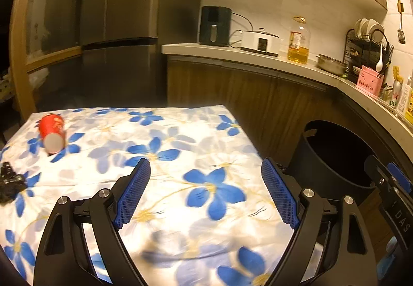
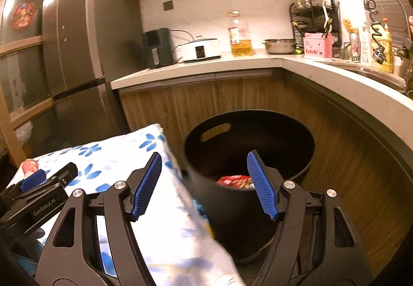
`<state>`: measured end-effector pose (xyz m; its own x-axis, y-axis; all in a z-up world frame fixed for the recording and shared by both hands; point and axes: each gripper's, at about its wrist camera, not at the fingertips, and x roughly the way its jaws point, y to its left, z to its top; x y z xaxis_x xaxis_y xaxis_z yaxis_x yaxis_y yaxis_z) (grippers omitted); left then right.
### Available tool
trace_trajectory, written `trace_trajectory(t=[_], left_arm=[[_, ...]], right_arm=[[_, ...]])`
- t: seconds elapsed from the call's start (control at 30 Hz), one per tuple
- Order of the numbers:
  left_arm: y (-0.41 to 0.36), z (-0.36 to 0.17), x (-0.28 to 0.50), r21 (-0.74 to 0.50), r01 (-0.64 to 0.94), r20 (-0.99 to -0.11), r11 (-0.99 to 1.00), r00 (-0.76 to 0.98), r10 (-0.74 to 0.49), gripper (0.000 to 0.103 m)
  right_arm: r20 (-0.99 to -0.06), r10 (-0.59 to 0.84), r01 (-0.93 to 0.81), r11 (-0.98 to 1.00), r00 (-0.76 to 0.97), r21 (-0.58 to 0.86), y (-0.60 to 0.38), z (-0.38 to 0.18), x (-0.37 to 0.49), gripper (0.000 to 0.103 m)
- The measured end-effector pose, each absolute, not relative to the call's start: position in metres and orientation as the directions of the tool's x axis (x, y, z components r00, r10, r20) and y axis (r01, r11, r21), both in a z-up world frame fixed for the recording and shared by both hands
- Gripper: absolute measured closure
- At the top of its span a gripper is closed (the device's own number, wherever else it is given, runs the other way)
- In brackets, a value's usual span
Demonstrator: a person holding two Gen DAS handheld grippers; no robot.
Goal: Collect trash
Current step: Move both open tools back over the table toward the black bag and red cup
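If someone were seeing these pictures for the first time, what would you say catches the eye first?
Most striking is the blue-flowered cloth covering the table, with a red paper cup lying on its side near the far left corner. Next is the black bin on the floor beside the table, below the counter, with red wrappers already at its bottom. The left hand-held gripper hangs open over the cloth, and the right hand-held gripper open above the bin.

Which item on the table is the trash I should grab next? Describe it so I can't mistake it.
On the floral tablecloth, look to the far-left corner. The red paper cup lies there on its side, white bottom facing the camera. The only other item nearby is a black tangled object at the left edge.
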<state>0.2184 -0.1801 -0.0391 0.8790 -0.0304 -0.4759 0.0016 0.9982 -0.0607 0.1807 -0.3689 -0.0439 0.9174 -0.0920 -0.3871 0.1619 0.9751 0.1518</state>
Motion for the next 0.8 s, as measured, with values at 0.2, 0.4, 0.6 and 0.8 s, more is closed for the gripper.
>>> trace_trajectory(t=[0.2,0.4,0.6,0.8], left_arm=[[-0.148,-0.042,0.196,-0.037,-0.063,-0.462,0.997,0.886,0.039,0.019],[-0.096,-0.048,0.178,-0.045,-0.173,-0.466,0.984,0.875,0.132,0.019],[-0.038,-0.055,0.163,-0.047,-0.303,-0.476,0.952,0.844,0.246,0.019],[0.001,-0.06,0.156,-0.058,-0.388,-0.484,0.92,0.817,0.314,0.019]], right_arm=[[-0.378,-0.04,0.103,0.983,0.925,0.149,-0.331,-0.04,0.172,0.035],[-0.369,0.053,0.001,0.989,0.928,0.145,-0.281,-0.042,0.17,0.035],[-0.37,0.143,-0.095,0.985,0.918,0.145,-0.229,-0.049,0.176,0.035],[-0.384,0.203,-0.165,0.978,0.901,0.129,-0.19,-0.056,0.182,0.035]])
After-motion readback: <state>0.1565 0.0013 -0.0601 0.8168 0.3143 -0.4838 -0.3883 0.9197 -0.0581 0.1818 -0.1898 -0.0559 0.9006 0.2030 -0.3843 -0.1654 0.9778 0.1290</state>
